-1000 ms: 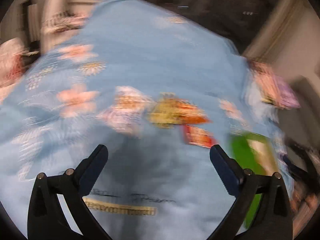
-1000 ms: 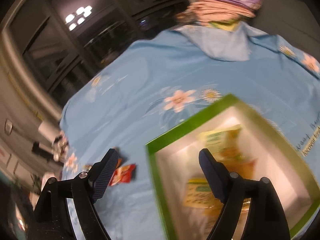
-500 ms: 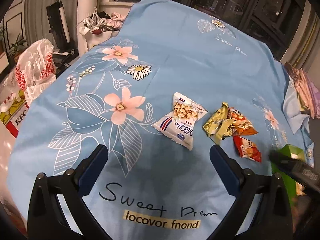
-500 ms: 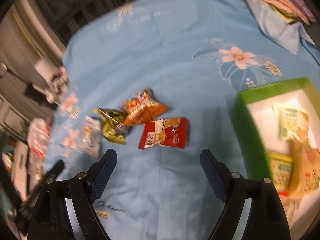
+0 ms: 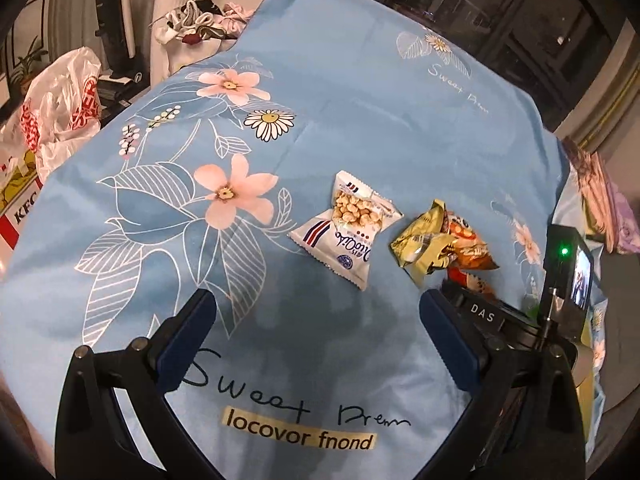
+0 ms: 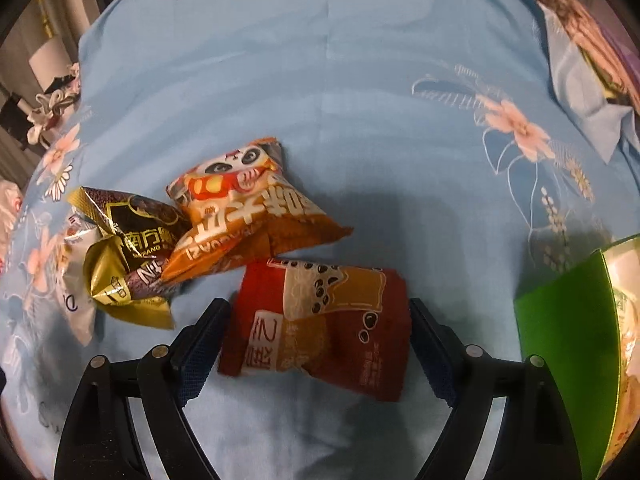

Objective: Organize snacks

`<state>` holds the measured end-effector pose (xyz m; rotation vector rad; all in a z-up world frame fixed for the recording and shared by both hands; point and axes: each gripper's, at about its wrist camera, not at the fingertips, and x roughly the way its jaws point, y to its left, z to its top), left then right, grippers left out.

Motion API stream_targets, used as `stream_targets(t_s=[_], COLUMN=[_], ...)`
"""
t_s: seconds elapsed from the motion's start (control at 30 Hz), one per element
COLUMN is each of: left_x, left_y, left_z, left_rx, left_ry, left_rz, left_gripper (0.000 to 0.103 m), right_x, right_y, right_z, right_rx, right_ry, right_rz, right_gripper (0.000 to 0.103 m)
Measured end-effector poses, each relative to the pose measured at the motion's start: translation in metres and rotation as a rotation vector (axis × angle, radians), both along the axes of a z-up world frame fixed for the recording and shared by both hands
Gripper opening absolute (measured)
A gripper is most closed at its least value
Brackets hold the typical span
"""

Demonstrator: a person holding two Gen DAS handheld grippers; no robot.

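The right gripper point(image 6: 316, 320) is hovering wide open, jaws straddling the red snack packet point(image 6: 320, 320) at lower centre without pressing it, apparently lining up to carry it to the green box point(image 6: 560, 344) at right, while the left gripper point(image 5: 316, 324) is waiting open, empty.

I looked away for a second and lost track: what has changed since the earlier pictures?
The right gripper swung from over the green box to the loose snacks and dropped; its open jaws now straddle the red packet, not yet gripped. The left gripper hovers open. The white peanut packet, gold packet and orange packet lie unmoved.
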<state>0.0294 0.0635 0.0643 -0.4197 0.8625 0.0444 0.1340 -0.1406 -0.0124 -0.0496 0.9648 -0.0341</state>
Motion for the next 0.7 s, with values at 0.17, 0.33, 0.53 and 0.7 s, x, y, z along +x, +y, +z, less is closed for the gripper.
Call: stream_targets(t_s=[0.17,0.33,0.53,0.7], left_x=[0.0,0.002,0.004,0.004], left_y=[-0.003,-0.006,-0.004,-0.006], left_z=[-0.003,-0.005,-0.008,-0.011], left_rx=[-0.041,-0.084,-0.104,-0.136], left_ry=[0.007,0.022,0.046,0.066], left_rz=[-0.042,-0.069,-0.071,-0.096], left_gripper=[0.102,0.102,0.101,0.101], right_x=[-0.013,-0.036,-0.083,-0.097], right_y=[-0.006,-0.004,-0.001,-0.001], right_z=[0.004,0.016,0.017,0.01], right_rx=[0.044,0.156,0.274,0.325], right_ry=[0.006,0.046,0.118,0.181], right_rz=[0.016,0.055,0.105,0.102], right_gripper=[0.08,0.076,0.078,0.081])
